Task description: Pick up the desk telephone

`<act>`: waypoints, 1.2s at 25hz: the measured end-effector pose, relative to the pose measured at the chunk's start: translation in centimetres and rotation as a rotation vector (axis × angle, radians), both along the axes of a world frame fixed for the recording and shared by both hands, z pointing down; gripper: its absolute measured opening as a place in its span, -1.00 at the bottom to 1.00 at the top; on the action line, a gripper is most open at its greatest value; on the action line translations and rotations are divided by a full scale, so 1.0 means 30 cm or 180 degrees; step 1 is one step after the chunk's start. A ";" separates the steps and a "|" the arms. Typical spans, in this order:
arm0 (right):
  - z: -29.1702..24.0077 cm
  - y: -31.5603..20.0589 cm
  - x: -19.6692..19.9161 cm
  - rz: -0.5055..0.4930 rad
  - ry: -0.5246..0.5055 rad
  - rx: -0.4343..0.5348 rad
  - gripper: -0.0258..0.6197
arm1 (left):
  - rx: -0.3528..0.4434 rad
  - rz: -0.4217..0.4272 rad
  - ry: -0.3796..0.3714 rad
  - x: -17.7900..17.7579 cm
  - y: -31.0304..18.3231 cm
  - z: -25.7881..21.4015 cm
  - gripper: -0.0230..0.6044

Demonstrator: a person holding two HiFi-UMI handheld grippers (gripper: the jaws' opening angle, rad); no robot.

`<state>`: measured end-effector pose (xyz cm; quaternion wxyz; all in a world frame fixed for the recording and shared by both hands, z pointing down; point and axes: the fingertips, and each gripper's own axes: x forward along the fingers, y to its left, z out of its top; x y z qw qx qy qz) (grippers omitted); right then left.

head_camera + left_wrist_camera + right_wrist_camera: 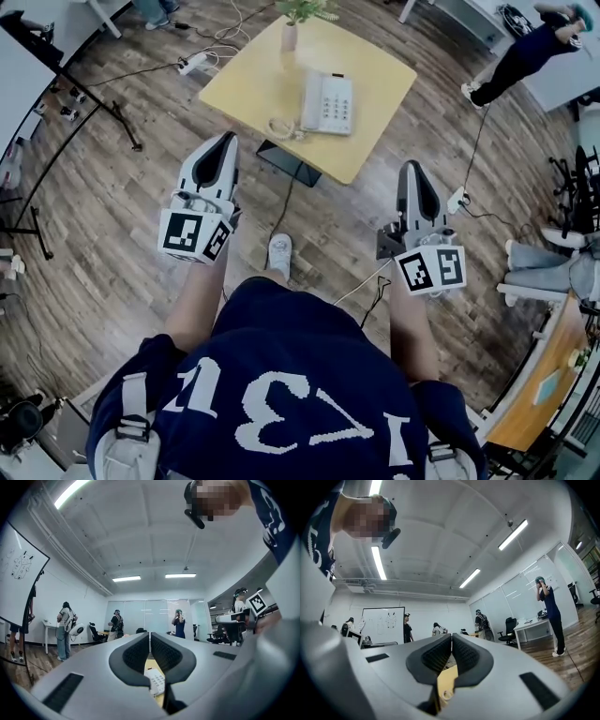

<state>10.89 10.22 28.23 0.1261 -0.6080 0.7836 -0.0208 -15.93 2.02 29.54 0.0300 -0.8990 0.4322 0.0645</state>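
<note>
A white desk telephone (327, 101) with a coiled cord (284, 128) lies on a small yellow table (375, 75) ahead of me. My left gripper (225, 141) is shut and empty, short of the table's near left edge. My right gripper (410, 169) is also shut and empty, beside the table's near right corner. In the left gripper view the telephone (155, 681) shows low between the closed jaws (150, 641). The right gripper view has only a strip of the yellow table (446, 684) below its closed jaws (452, 643).
A pink vase with a plant (290, 34) stands at the table's far edge. A power strip (194, 64) and cables lie on the wooden floor beyond. A whiteboard stand's legs (112, 108) are at left, and a person (521, 52) stands at the far right. Desks and chairs line the right side.
</note>
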 end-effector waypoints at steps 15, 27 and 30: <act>0.066 -0.414 0.060 0.0163 -0.0058 -0.0178 -0.83 | -0.0130 0.0164 -0.0032 0.060 -0.461 0.057 -0.86; 0.116 -0.716 0.162 -0.0149 -0.0123 -0.0294 -0.83 | -0.0282 -0.0074 -0.0005 0.144 -0.671 0.107 -0.86; 0.080 -0.820 0.205 -0.0283 -0.0099 -0.0223 -0.83 | -0.0223 -0.0162 0.0045 0.186 -0.742 0.069 -0.86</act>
